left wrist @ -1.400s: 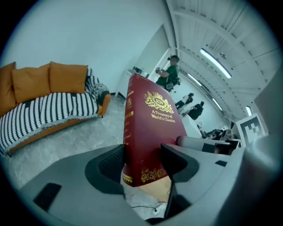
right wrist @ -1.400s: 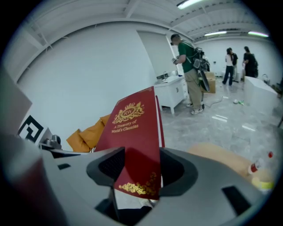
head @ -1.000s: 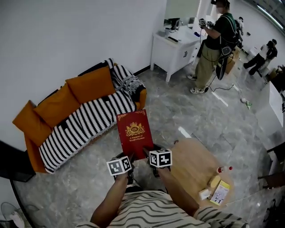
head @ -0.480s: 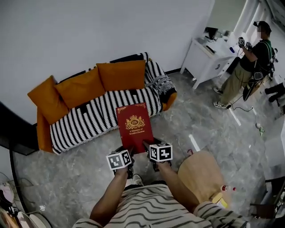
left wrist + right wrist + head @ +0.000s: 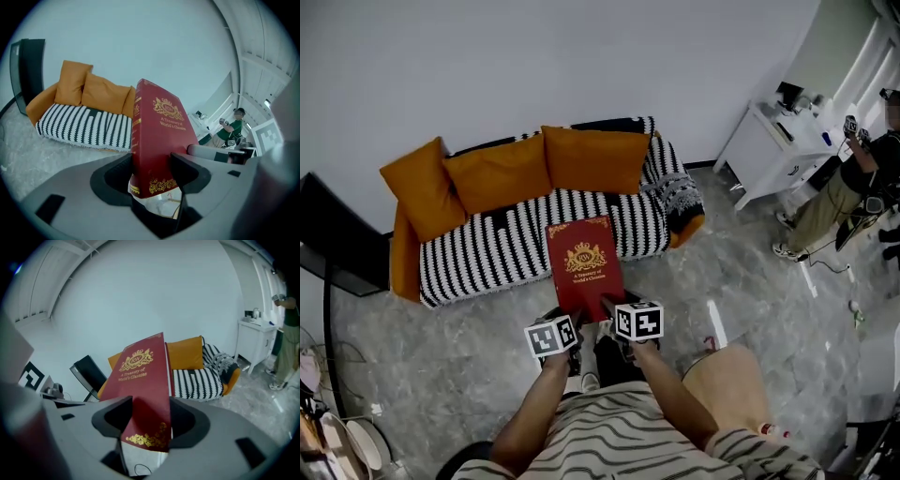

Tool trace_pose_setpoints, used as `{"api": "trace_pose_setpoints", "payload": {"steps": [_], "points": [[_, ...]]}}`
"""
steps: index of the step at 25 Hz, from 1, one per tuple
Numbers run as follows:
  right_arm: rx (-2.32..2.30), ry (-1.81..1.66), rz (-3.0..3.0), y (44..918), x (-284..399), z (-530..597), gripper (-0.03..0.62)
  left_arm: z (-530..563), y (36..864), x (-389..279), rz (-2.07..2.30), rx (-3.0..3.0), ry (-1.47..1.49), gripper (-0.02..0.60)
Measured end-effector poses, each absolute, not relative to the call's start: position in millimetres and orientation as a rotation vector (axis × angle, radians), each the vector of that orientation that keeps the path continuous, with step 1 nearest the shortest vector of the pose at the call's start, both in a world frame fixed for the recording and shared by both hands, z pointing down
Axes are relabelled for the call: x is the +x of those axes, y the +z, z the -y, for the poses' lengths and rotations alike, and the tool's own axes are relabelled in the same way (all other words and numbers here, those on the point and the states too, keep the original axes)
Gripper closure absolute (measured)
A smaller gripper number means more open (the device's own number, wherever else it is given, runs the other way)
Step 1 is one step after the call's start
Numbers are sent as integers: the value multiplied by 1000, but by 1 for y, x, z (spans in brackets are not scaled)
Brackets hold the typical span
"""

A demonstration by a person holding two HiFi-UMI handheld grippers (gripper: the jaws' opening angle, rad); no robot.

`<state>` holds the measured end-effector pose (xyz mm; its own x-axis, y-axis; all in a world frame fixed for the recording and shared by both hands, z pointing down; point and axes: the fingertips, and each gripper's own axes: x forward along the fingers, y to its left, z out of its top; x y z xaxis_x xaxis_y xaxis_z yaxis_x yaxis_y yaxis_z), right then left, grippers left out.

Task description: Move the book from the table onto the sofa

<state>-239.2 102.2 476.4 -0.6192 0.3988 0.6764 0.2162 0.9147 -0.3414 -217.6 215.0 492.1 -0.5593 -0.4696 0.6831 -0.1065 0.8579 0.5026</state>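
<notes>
Red hardcover book with gold crest (image 5: 584,267): off the counter, held in the air, cover up, above the grey stone floor (image 5: 469,366), near the front of the orange sofa with the black-and-white striped throw (image 5: 506,246).

Left gripper (image 5: 152,174): fingers (image 5: 112,180) clamped on the book's near end, left side.

Right gripper (image 5: 146,420): fingers clamped on the same end, right side.

Book's far end points toward the sofa.

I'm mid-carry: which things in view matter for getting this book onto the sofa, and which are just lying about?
In the job: red book, clamped by left gripper and right gripper; striped sofa.
Lying about: wooden table, book already off it; white cabinet; standing person.
</notes>
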Motion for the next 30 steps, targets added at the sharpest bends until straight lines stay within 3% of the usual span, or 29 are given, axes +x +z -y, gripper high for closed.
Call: {"api": "trace_pose_setpoints", "payload": {"steps": [22, 30], "points": [[-592, 250, 2181, 489, -496, -97, 347, -205, 502, -458, 2129, 245, -569, 319], [-620, 252, 2135, 508, -535, -82, 347, -190, 518, -494, 2105, 193, -578, 320]]}}
